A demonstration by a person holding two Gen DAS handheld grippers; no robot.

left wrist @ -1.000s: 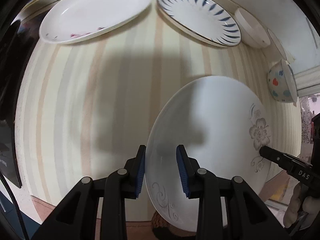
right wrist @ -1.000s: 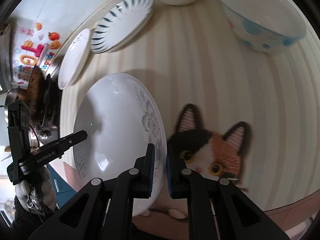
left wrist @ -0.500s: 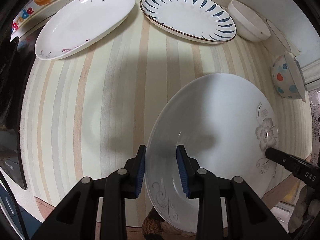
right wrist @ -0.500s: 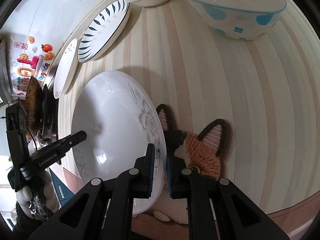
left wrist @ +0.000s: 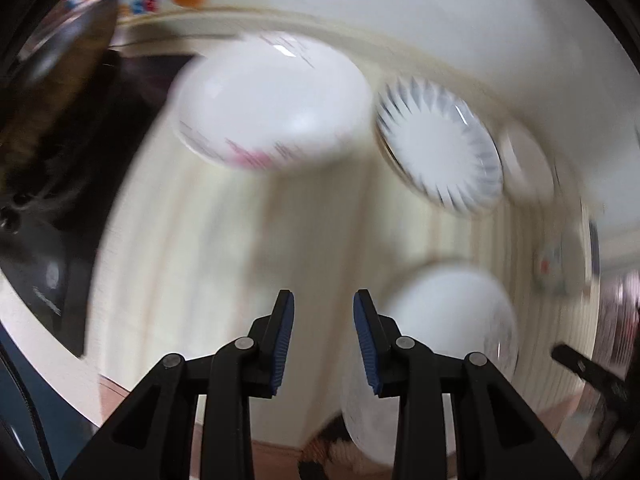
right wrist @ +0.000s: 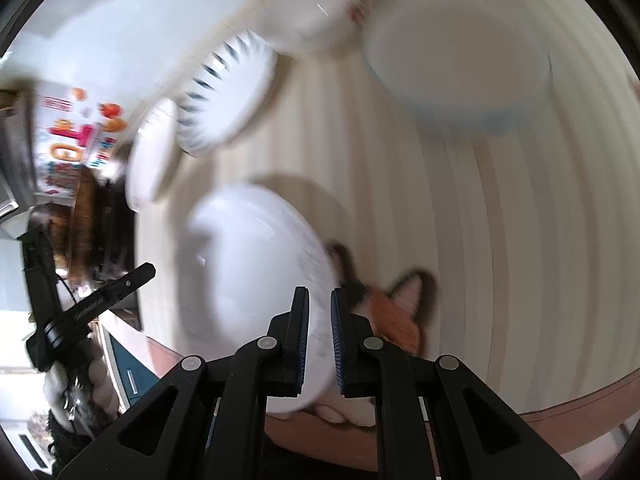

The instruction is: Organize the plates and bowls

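Note:
The white flower plate (right wrist: 248, 264) sits low at the table's near edge, partly over a cat-shaped mat (right wrist: 396, 312). My right gripper (right wrist: 320, 332) has the plate's right rim between its pads; its jaws are opening. My left gripper (left wrist: 323, 320) is open with nothing between its pads, and the flower plate (left wrist: 448, 320) lies just right of it. One finger (left wrist: 580, 364) of the right gripper shows at that plate's far side. Both views are blurred.
At the back of the striped table (left wrist: 240, 240) lie a pink-flowered oval plate (left wrist: 272, 108), a blue-striped plate (left wrist: 436, 144), a small white bowl (left wrist: 528, 164) and a dotted bowl (right wrist: 460, 64). A dark stove area (left wrist: 52, 200) borders the left.
My left gripper has come off the flower plate's rim and swung up and left, so the plate now lies right of its jaws. The right gripper still straddles the rim.

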